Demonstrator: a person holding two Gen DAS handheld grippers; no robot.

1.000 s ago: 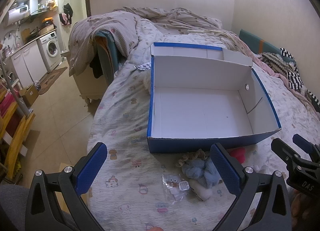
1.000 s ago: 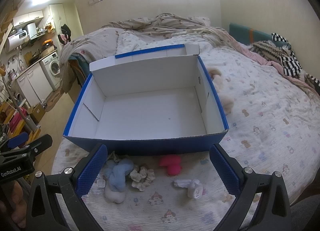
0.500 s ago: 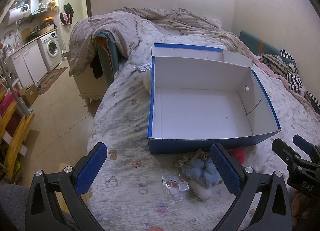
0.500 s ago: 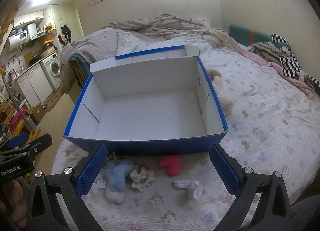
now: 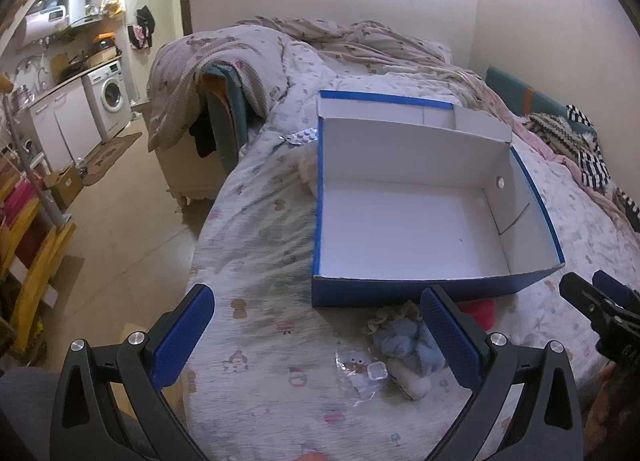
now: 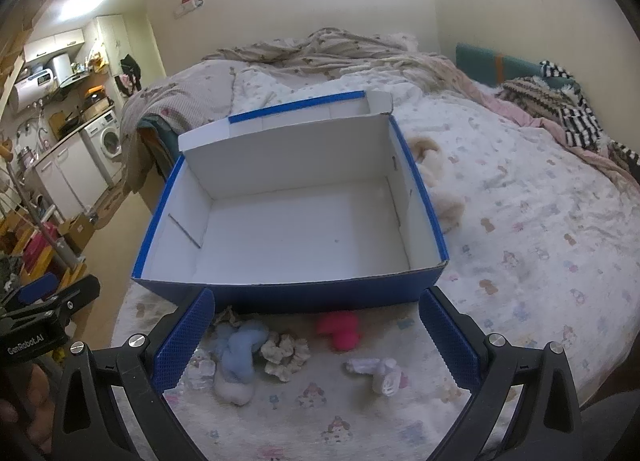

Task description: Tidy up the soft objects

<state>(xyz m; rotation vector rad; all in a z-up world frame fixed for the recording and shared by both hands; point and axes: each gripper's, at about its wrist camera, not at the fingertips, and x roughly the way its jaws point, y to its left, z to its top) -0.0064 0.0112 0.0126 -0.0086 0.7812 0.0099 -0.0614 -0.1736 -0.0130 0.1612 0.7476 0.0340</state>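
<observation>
An open blue box with a white, empty inside stands on the bed; it also shows in the left wrist view. In front of it lie a light blue soft piece, a beige scrunchie, a pink soft piece and a small white rolled piece. The blue piece and a white puff show in the left wrist view. My right gripper is open above these pieces and holds nothing. My left gripper is open and empty, left of them.
A clear plastic packet lies beside the blue piece. A cream plush toy lies right of the box. Rumpled quilts and striped clothes cover the far bed. The bed edge drops to the floor at left.
Both views have shifted only slightly, closer to the box. Both grippers stay open and nothing on the bed has moved.
</observation>
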